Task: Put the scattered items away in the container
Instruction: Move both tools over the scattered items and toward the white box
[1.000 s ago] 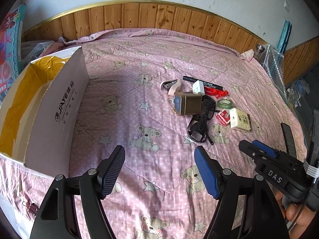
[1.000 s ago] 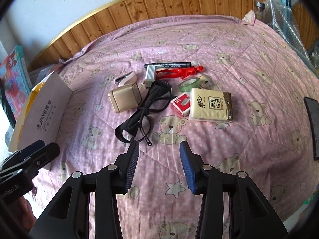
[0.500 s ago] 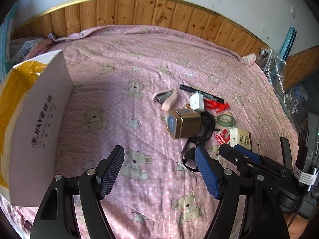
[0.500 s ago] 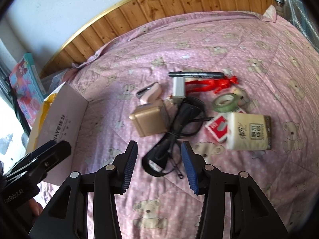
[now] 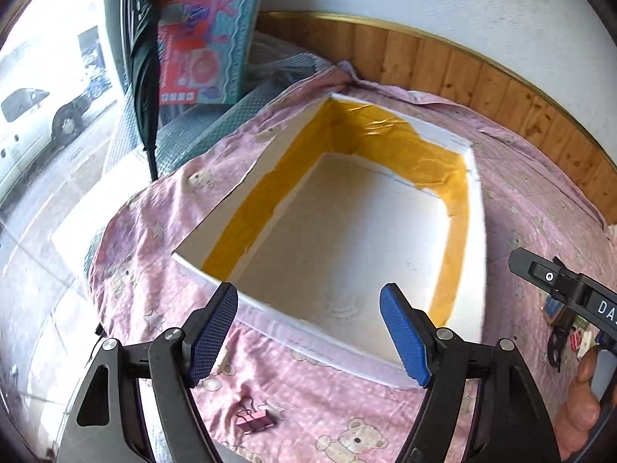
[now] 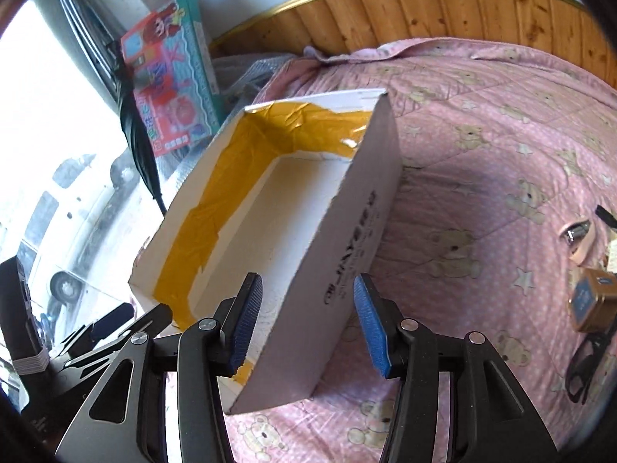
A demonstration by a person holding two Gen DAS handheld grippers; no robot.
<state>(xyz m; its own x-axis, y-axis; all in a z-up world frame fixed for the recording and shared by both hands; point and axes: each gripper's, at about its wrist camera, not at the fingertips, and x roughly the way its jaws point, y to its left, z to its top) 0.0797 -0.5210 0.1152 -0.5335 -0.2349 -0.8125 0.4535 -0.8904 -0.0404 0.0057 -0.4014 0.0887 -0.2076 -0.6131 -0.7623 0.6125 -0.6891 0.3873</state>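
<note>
Left wrist view: the left gripper (image 5: 308, 332) hangs with jaws spread wide and nothing between them, over the near wall of the white box (image 5: 476, 254), whose inside is lined with yellow tape. Right wrist view: the right gripper (image 6: 308, 320) is also agape, straddling the box's long side wall printed "JIAYE". A gold tin (image 6: 592, 301) and black glasses (image 6: 588, 362) lie toward the pink quilt's (image 6: 482, 162) right edge.

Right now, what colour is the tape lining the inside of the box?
Yellow tape on the white box; clearest in the left wrist view.
</note>
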